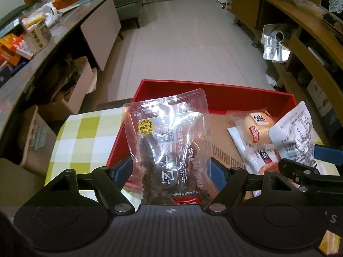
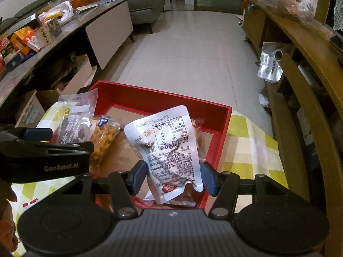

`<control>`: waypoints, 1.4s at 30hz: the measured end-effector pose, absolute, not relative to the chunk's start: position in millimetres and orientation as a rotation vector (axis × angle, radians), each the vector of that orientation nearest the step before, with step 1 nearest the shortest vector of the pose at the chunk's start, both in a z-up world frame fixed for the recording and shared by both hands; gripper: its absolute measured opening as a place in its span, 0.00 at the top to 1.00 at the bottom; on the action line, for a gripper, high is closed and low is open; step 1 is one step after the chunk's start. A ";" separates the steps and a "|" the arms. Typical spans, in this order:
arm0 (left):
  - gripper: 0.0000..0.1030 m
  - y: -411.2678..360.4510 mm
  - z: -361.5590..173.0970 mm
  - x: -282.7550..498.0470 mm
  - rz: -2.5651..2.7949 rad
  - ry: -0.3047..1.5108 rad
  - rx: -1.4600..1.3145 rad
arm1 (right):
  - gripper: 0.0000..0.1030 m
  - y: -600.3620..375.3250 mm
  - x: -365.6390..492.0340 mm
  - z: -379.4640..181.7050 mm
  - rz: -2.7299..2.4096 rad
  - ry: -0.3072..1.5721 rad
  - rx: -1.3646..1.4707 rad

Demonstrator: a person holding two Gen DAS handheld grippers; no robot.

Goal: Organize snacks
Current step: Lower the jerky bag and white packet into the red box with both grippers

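Note:
My left gripper [image 1: 170,171] is shut on a clear meat-jerky packet [image 1: 169,141] and holds it upright over the left side of the red box [image 1: 214,94]. My right gripper [image 2: 174,176] is shut on a white foil snack packet [image 2: 169,147] and holds it over the right side of the same red box [image 2: 163,98]. Inside the box lie a round pastry packet [image 1: 257,132] and a yellow crunchy snack bag [image 2: 103,141]. The jerky packet also shows at the left in the right wrist view [image 2: 75,120]. The white packet shows at the right in the left wrist view [image 1: 293,135].
The box sits on a yellow-and-white checked cloth [image 1: 85,132]. A long counter [image 1: 64,27] with boxes and bags runs along the left. A wooden shelf unit [image 2: 300,68] stands at the right. Tiled floor [image 1: 182,38] lies beyond the box.

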State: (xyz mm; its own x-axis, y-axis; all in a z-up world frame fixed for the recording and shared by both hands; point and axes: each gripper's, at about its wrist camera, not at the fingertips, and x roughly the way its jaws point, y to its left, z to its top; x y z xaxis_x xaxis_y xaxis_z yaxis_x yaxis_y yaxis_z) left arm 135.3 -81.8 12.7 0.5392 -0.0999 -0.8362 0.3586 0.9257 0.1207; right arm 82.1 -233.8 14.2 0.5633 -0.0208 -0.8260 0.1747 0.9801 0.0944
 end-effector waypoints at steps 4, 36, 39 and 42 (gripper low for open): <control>0.22 -86.6 8.5 141.3 -0.280 0.967 0.297 | 0.39 -239.7 89.7 8.8 -0.126 0.969 0.179; 0.07 -82.5 0.2 161.1 -0.269 0.994 0.248 | 0.31 -245.1 110.2 -2.5 -0.105 0.967 0.225; 0.04 -81.5 2.9 160.7 -0.267 0.988 0.246 | 0.31 -245.0 108.4 -0.1 -0.106 0.964 0.227; 0.03 -77.6 5.7 159.9 -0.269 0.989 0.236 | 0.31 -242.4 105.5 2.9 -0.100 0.967 0.217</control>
State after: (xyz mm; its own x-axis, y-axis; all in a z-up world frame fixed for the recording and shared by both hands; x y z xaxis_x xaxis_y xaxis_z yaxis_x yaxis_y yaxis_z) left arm 159.9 -77.6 5.7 0.5212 -0.1159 -0.8455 0.3284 0.9417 0.0734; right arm 105.5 -242.4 2.9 0.5651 0.0121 -0.8249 0.1807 0.9738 0.1380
